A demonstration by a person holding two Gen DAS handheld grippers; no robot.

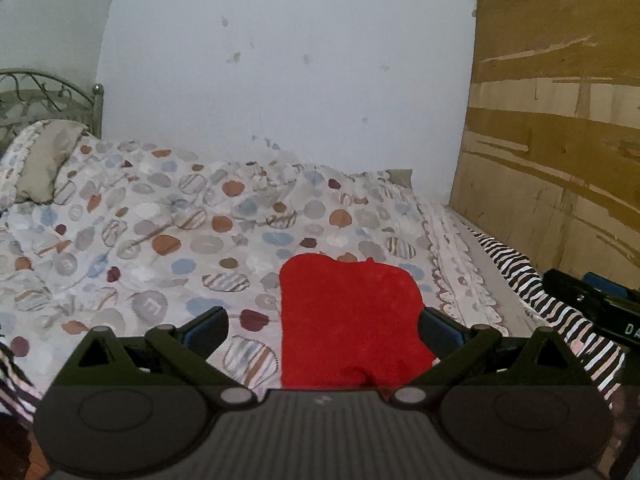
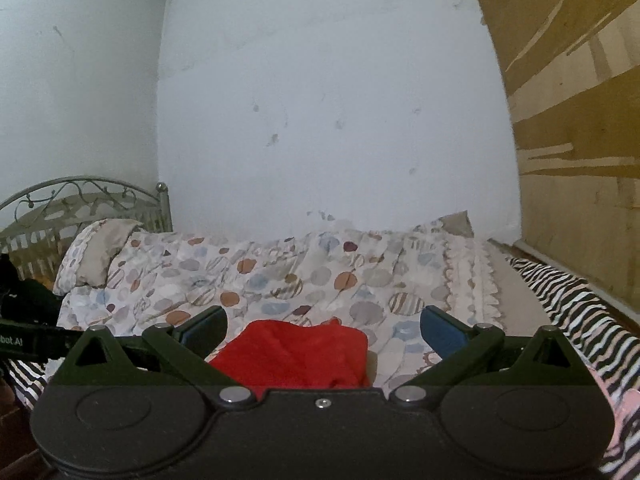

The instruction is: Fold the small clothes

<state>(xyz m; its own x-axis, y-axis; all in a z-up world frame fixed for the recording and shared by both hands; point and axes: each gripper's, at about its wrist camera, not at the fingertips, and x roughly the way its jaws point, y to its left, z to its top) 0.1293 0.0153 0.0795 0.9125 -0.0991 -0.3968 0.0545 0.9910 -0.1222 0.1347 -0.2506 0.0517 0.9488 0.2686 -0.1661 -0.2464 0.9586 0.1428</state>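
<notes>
Right now both my tongs stand wide and hold nothing: the left gripper (image 1: 322, 330) and right gripper (image 2: 323, 328) hover over the red cloth (image 1: 348, 320), which lies on the spotted quilt (image 1: 160, 220) near its frilled edge. Compact and lumpy, it could be folded already or waiting; I can't tell.

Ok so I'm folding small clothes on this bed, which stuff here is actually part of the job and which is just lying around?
Part of the job:
- red cloth, lying on the bedspread
- left gripper, open
- right gripper, open

Just lying about:
- patterned bedspread
- pillow
- zebra-striped fabric
- metal headboard
- cardboard sheet against the wall
</notes>
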